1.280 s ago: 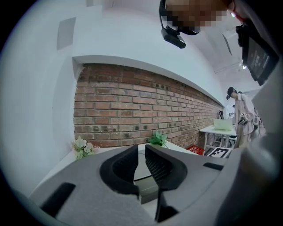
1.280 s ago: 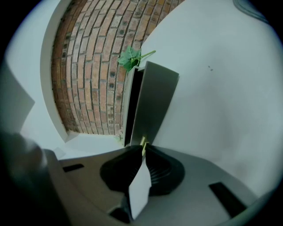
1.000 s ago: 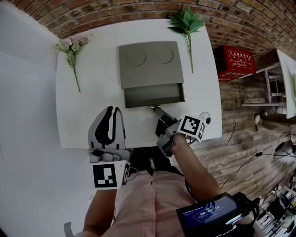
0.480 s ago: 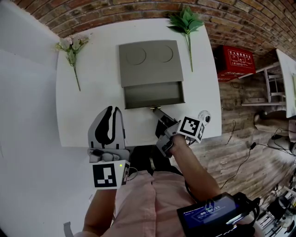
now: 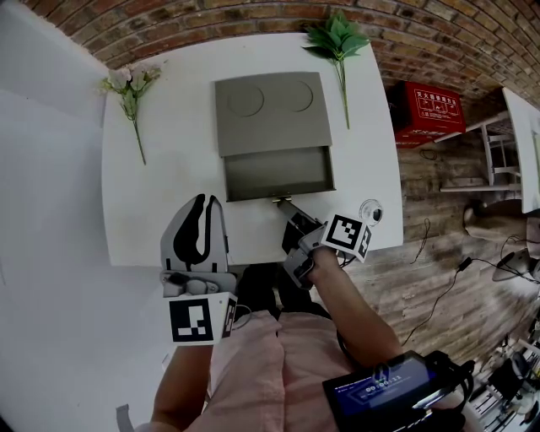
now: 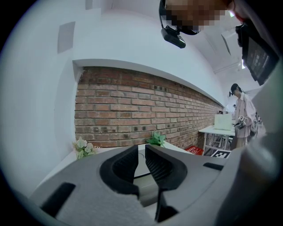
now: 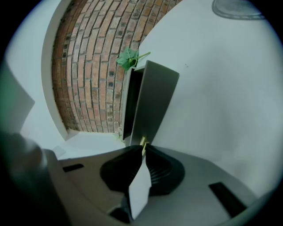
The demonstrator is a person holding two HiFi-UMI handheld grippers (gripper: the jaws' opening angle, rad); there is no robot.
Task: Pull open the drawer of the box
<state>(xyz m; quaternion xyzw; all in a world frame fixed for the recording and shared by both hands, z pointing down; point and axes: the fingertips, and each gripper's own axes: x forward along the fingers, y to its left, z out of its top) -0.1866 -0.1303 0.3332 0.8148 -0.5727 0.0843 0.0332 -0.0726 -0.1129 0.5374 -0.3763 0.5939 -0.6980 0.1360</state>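
Note:
A grey box (image 5: 270, 114) sits on the white table (image 5: 143, 211), and its drawer (image 5: 278, 173) stands pulled out toward me. My right gripper (image 5: 283, 204) is at the drawer's front, shut on the small yellowish pull tab (image 5: 277, 200). The right gripper view shows that tab (image 7: 143, 142) pinched between the black pads (image 7: 154, 165) of the right gripper (image 7: 143, 149), with the drawer front (image 7: 154, 101) just beyond. At the table's near edge my left gripper (image 5: 200, 200) rests apart from the box. A narrow gap shows between the left gripper's (image 6: 141, 152) jaws, with nothing in it.
A pale flower sprig (image 5: 129, 89) lies at the table's left and a green leafy sprig (image 5: 339, 38) at the far right. A small round device (image 5: 369, 211) sits by the table's right edge. A red case (image 5: 426, 114) stands on the wooden floor. A brick wall (image 5: 253, 17) backs the table.
The drawer front has come slightly nearer to me, with the right gripper still on the tab. The left gripper has not moved.

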